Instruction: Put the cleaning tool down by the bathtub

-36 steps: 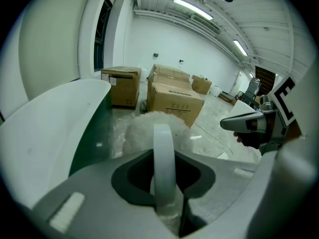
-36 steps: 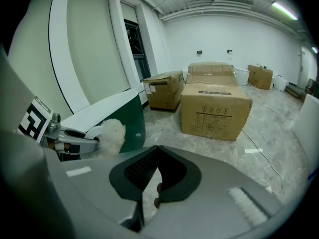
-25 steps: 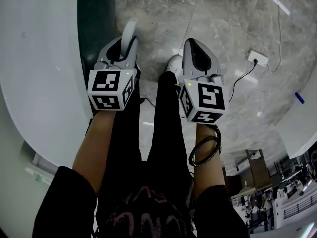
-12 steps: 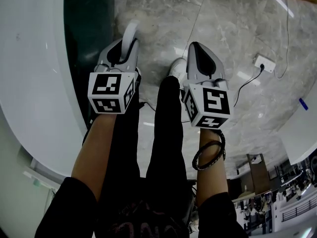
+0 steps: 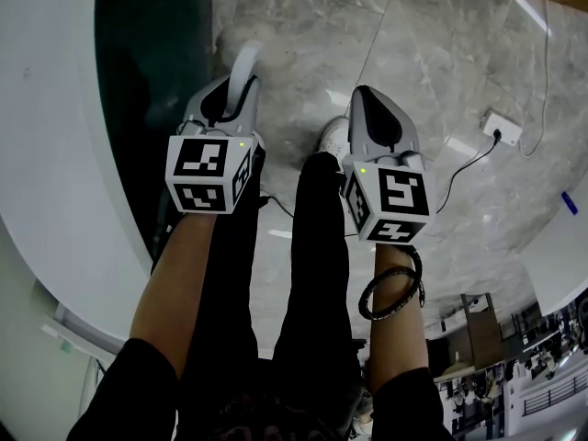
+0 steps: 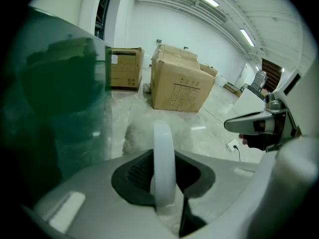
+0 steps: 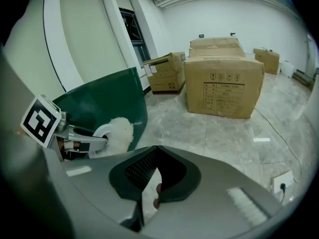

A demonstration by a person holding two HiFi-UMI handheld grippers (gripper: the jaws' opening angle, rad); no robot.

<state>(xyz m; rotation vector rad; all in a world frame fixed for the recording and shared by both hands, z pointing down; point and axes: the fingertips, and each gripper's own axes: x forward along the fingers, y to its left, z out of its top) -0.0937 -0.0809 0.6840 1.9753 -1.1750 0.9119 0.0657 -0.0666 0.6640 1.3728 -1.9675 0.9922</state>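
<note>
My left tool (image 5: 231, 97) is clamping the white brush (image 5: 244, 61) beside the bathtub (image 5: 55, 154); my right tool (image 5: 366, 99) is hanging closed.

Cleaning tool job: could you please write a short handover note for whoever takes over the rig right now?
Left gripper: jaws shut on the cleaning tool, white handle upright between them.
Right gripper: jaws together, nothing in them.
Bathtub: just left of the left gripper, white rim, dark green side.
Done: the tool is in hand beside the tub.
Left: lower it to the floor by the tub, then release.
</note>
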